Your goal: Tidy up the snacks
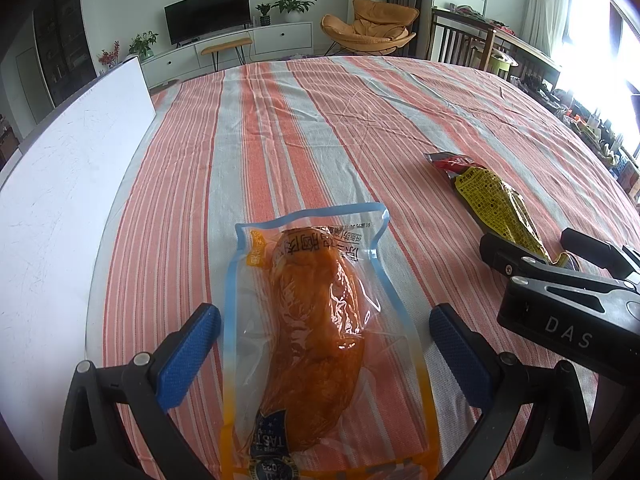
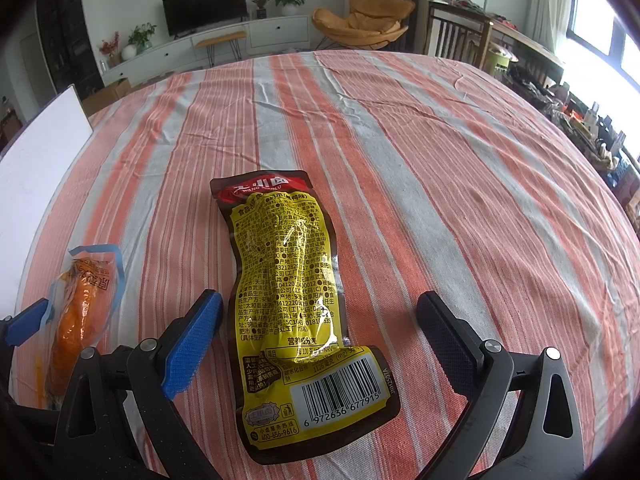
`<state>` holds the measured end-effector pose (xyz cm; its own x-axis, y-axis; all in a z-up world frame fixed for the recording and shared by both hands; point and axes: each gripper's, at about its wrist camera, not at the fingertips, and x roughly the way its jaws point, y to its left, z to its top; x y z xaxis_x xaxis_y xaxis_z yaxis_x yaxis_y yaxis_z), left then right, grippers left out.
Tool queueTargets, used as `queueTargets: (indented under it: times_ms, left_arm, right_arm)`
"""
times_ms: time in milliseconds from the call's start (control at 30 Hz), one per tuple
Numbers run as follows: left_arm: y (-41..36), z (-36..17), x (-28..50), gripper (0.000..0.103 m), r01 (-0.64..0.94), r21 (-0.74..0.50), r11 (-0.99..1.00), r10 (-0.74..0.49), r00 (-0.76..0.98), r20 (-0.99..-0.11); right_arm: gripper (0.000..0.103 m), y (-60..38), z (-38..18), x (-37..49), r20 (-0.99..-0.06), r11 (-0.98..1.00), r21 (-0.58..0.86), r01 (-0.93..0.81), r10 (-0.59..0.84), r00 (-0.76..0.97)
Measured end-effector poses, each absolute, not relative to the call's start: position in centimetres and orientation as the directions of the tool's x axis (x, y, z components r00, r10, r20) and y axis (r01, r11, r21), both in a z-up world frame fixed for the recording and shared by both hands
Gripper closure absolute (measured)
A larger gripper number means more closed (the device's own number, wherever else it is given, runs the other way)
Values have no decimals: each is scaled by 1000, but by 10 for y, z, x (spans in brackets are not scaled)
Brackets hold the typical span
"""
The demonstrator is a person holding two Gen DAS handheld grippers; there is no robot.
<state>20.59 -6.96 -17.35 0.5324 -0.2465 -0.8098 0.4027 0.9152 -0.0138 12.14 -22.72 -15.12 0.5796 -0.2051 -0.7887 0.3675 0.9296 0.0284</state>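
Striped in orange, grey and white, the tablecloth (image 1: 304,128) covers a wide table in a bright living room, and two snack packs lie flat on it. At the left gripper (image 1: 325,346), blue-padded fingers (image 1: 188,356) stand spread wide on either side of a clear pouch (image 1: 320,320) edged in blue, which holds an orange-brown piece of meat; neither pad touches the pouch. At the right gripper (image 2: 319,340), the fingers (image 2: 192,344) are likewise spread apart, straddling the lower half of a yellow snack pack (image 2: 288,280) that lies barcode end nearest the camera, red band farthest; no pad presses it. From the left wrist view, the right gripper's black frame sits just beside the yellow pack's near end, to the right of the clear pouch. A white board (image 1: 68,184) runs along the table's left edge. Beyond the table stand a television (image 1: 208,12) on a white cabinet, potted plants and an orange lounge chair (image 1: 368,26).
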Motion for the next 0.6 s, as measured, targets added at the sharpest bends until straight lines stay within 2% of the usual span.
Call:
queueTargets:
  times_ms: [600]
  left_arm:
    - [-70,-174,206,0,403,-14,915,-247,532,-810]
  right_arm:
    - [4,-227,-151,123,-789,929,28,368,-205,579]
